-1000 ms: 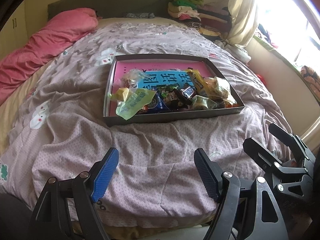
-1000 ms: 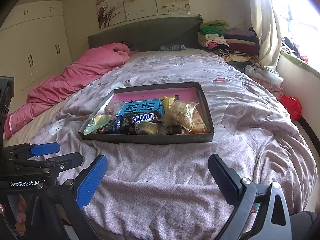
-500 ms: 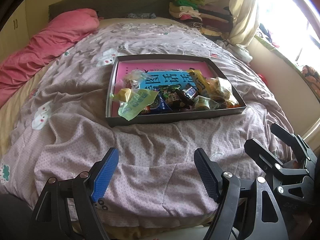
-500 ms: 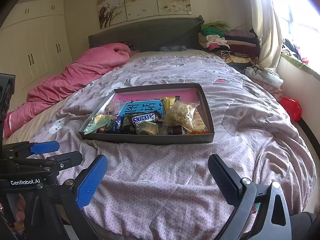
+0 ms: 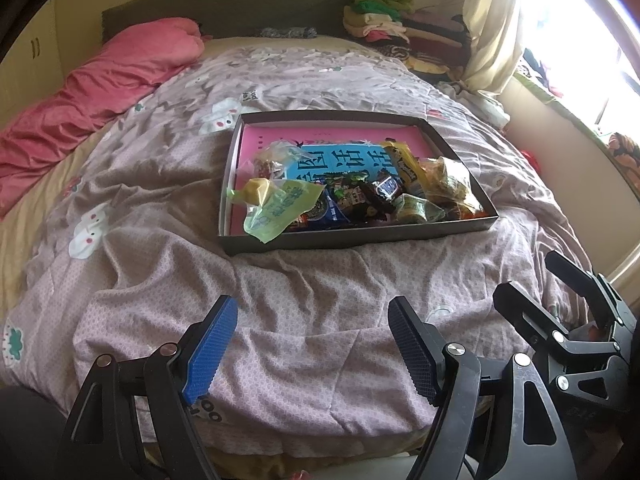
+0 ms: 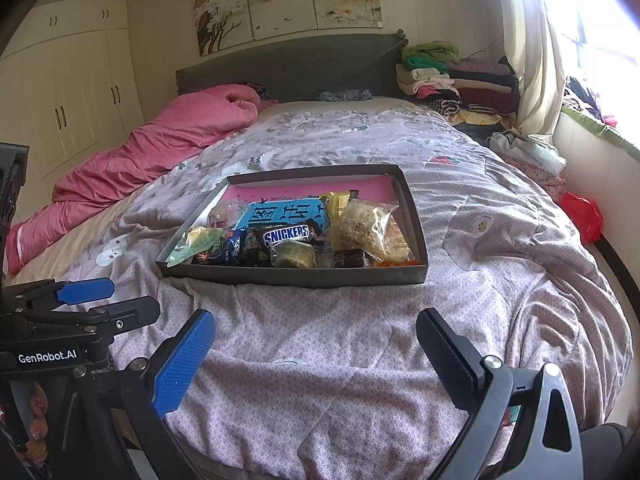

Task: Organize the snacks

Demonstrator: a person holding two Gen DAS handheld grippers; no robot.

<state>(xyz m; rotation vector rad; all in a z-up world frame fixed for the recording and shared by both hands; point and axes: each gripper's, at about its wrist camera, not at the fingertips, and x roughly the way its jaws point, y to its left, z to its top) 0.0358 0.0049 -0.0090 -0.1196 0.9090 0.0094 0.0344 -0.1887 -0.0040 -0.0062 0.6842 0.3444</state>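
Snacks [image 6: 292,240]: heaped at near end of dark shallow tray [image 6: 416,216] mid-bed, well beyond both tools. Left gripper [image 5: 312,344] and right gripper [image 6: 316,356]: jaws apart, empty. Advice: approach low, take topmost Snickers bar [image 6: 288,234] singly.

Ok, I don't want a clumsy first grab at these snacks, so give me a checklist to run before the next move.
1. Left gripper open and empty: ok.
2. Right gripper open and empty: ok.
3. Tray flat on the bedspread: ok.
4. Snickers bar on top, uncovered: ok.
5. Green packet fully inside the tray: not ok, it hangs over the near wall.
6. A place to sort snacks into: cannot tell.
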